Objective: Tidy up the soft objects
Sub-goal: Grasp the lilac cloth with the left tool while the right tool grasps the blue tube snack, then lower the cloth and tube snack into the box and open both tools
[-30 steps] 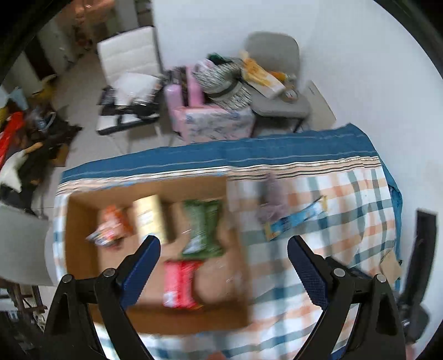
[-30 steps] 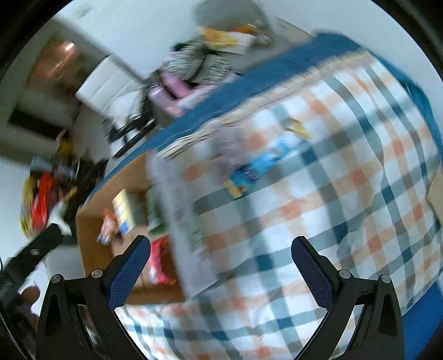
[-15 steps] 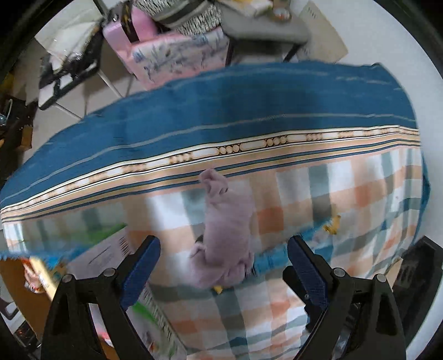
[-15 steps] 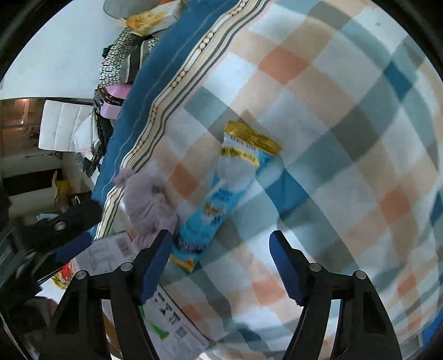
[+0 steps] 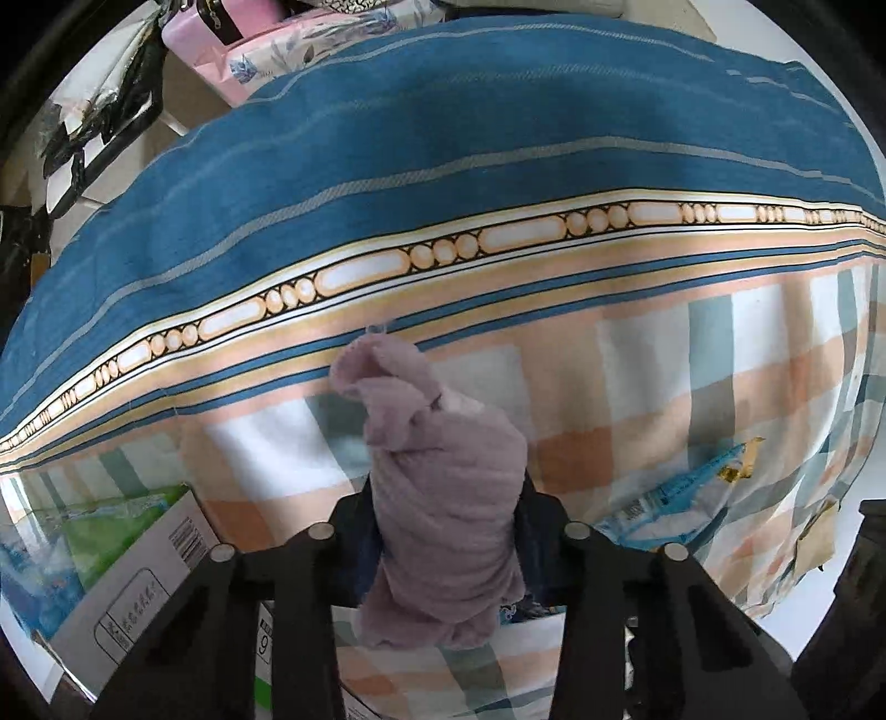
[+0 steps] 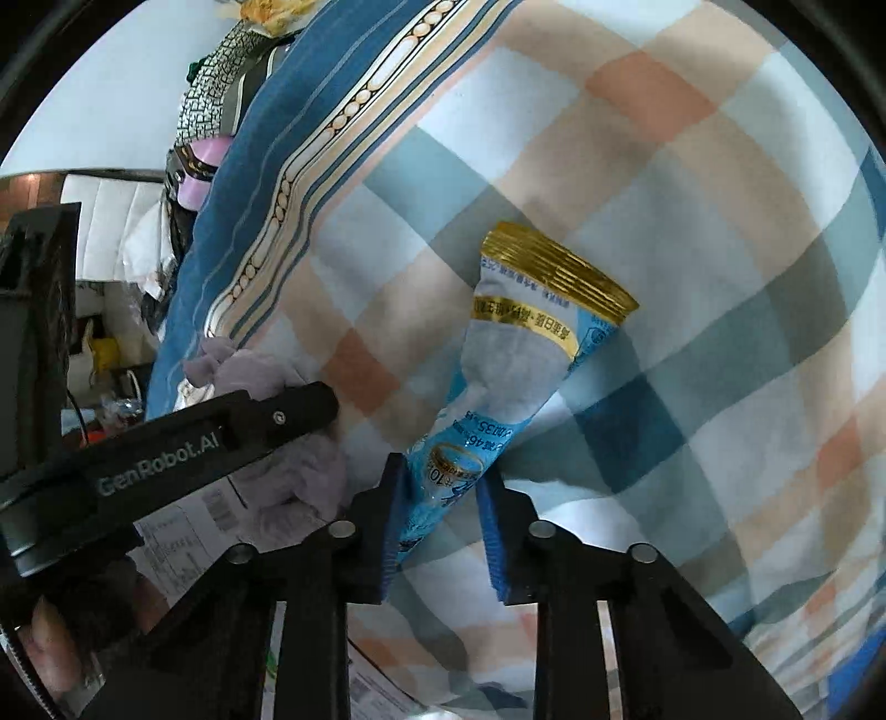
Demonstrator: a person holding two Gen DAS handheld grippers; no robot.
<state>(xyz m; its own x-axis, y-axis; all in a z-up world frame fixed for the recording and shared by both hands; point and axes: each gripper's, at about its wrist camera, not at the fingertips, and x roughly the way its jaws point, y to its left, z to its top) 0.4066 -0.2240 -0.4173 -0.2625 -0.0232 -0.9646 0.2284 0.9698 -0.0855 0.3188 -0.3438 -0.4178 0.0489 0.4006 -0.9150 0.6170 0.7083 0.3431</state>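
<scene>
A mauve fuzzy cloth (image 5: 443, 498) lies bunched on the checked bedspread (image 5: 637, 387). My left gripper (image 5: 446, 531) is shut on its near end; the fingers are mostly hidden behind it. The cloth also shows in the right wrist view (image 6: 260, 376), under the left gripper's arm (image 6: 183, 443). A light blue snack pouch (image 6: 520, 360) with a gold top lies to its right on the bedspread (image 6: 692, 221). My right gripper (image 6: 440, 498) is shut on the pouch's near end. The pouch also shows in the left wrist view (image 5: 686, 487).
A cardboard box flap with printed labels (image 5: 138, 587) sits at the lower left, with a green packet (image 5: 105, 515) behind it. Beyond the bed's blue border (image 5: 443, 138) stand a pink floral seat (image 5: 266, 44) and cluttered chairs (image 6: 111, 221).
Both grippers dropped from above the bed down to the items. The left closed on the mauve cloth and the right closed on the blue pouch.
</scene>
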